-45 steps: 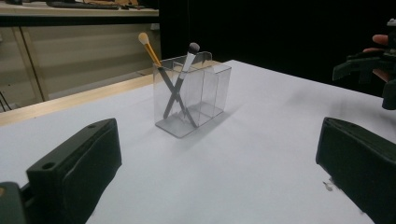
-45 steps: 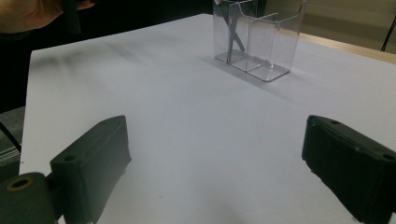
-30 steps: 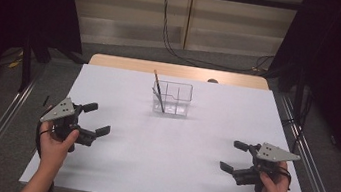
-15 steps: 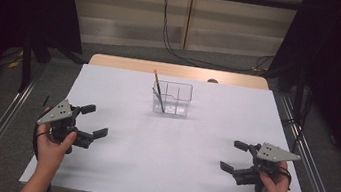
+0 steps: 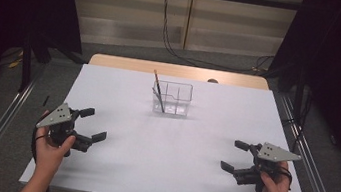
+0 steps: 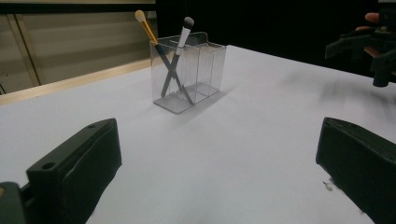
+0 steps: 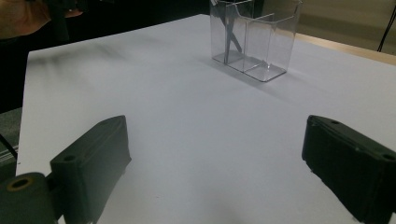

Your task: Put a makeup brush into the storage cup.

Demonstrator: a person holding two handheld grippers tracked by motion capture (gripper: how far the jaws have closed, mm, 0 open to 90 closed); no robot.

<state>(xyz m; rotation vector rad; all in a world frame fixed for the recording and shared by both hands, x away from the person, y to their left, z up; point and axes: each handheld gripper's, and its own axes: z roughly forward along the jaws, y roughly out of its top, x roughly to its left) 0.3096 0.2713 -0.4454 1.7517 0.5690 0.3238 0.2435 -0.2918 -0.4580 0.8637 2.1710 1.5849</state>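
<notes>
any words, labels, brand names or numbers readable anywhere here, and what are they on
None can be read.
The clear plastic divided holder bears no label.
The orange-handled brush and white-handled brush show no print.
The white tabletop is unmarked.
The left gripper and right gripper, both with open black jaws, show no lettering on jaws or grey plates.

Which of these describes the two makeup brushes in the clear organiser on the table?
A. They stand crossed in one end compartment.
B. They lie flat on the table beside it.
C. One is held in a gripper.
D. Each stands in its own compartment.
A: in the left gripper view the two brushes lean across each other inside the same end compartment of the clear organiser, heads up above its rim.
</notes>
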